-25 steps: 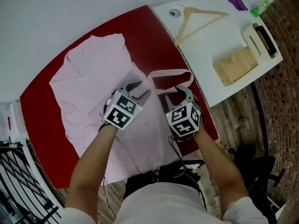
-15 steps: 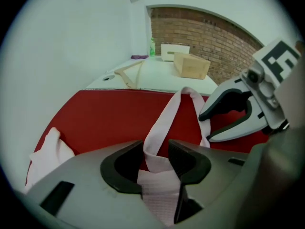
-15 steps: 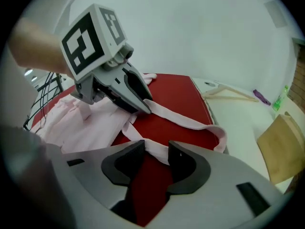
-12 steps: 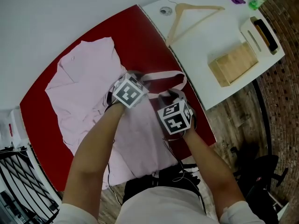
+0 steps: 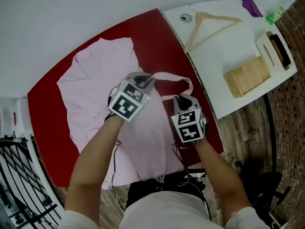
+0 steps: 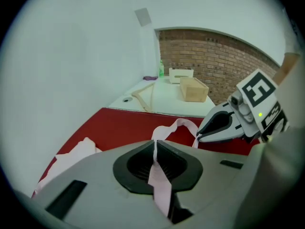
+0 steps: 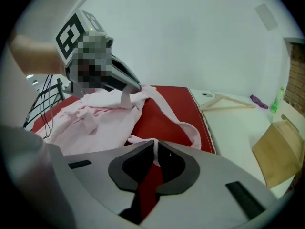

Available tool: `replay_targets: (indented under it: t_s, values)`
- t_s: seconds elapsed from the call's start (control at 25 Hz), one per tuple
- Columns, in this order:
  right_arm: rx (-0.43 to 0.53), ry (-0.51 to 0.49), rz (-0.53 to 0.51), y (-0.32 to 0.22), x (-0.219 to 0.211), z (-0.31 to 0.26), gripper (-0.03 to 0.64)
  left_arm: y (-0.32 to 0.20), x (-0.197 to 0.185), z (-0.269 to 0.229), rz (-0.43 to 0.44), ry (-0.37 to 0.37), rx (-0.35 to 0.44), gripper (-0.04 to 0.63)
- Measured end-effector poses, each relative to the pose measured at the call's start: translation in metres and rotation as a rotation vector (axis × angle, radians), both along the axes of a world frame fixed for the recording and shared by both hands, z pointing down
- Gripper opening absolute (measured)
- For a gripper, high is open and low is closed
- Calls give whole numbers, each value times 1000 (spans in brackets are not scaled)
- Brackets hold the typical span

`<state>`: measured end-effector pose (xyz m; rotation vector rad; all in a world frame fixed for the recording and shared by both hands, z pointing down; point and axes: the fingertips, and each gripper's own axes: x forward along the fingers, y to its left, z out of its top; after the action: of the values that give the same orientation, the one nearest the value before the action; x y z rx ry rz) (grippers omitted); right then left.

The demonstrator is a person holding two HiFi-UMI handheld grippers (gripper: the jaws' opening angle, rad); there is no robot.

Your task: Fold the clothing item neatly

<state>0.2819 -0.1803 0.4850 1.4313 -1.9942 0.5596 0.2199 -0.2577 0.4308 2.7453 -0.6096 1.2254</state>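
Note:
A pale pink garment [image 5: 95,99] lies spread on the red table [image 5: 47,142]. Its strap [image 5: 174,78] loops out over the red cloth at the right. My left gripper [image 5: 146,81] has just been closing and is shut on one end of the strap [image 6: 159,185], which runs pinched between its pads. My right gripper [image 5: 183,100] has also just closed, shut on the other end of the strap [image 7: 153,149] at the garment's edge. In the left gripper view the right gripper [image 6: 202,132] shows at the far end of the strap loop [image 6: 183,124].
A white table [image 5: 224,56] adjoins at the right with a wooden hanger [image 5: 209,24], a wooden box [image 5: 247,75], a white holder [image 5: 276,44], a purple item [image 5: 251,5] and a green bottle [image 5: 275,15]. A black metal rack [image 5: 14,194] stands at the lower left.
Both grippers went from open above the strap to shut on it. The left gripper moved up and right to the strap's far end; the right gripper stayed near the garment's right edge.

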Motion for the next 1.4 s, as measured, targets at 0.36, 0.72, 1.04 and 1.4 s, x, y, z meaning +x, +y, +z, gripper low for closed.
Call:
replay_targets:
  t_s: [0.36,0.72,1.04,1.4]
  values:
    - [76,26,-48,-14,-24,-27,35,3,-61,-43,-101,59,53,20]
    - [187,75,-142,-23,-61,-63,34,18,-114,-77,-175,118,96,20]
    - [313,191,-360,-16,-106,-71,34,47,-191,-90,-285,123,122,20]
    - [244,308,-497,-3,-136,-28,35,106,-298,1,-446,-27,-42,21]
